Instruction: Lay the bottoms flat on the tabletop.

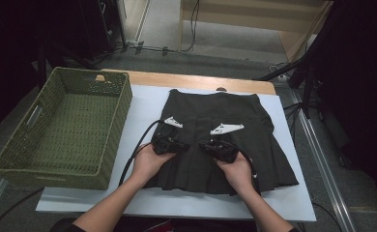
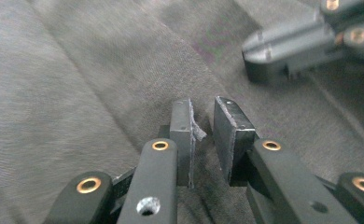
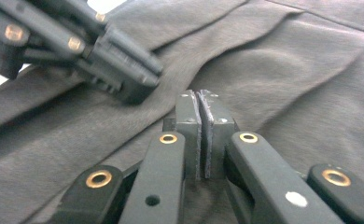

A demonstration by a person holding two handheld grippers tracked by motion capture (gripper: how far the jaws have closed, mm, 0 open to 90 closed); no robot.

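A dark pleated skirt [image 1: 235,111] lies flat on the white table [image 1: 143,104], waistband at the far side. Both grippers rest on its middle, side by side. My left gripper [image 1: 176,131] [image 2: 202,109] points down at the cloth with a narrow gap between its pads [image 2: 182,126], and the fabric [image 2: 101,93] lies just under them. My right gripper [image 1: 221,134] [image 3: 200,95] has its pads pressed together, tips dug into the skirt [image 3: 283,79], with creases running off from them. Each gripper view shows the other gripper close by: the right gripper [image 2: 287,51], the left gripper [image 3: 124,79].
A green woven basket [image 1: 116,125] stands at the left of the table, close to the skirt's left edge. Black cables trail from the grippers over the table's front. A dark stand and floor cables are off the right side.
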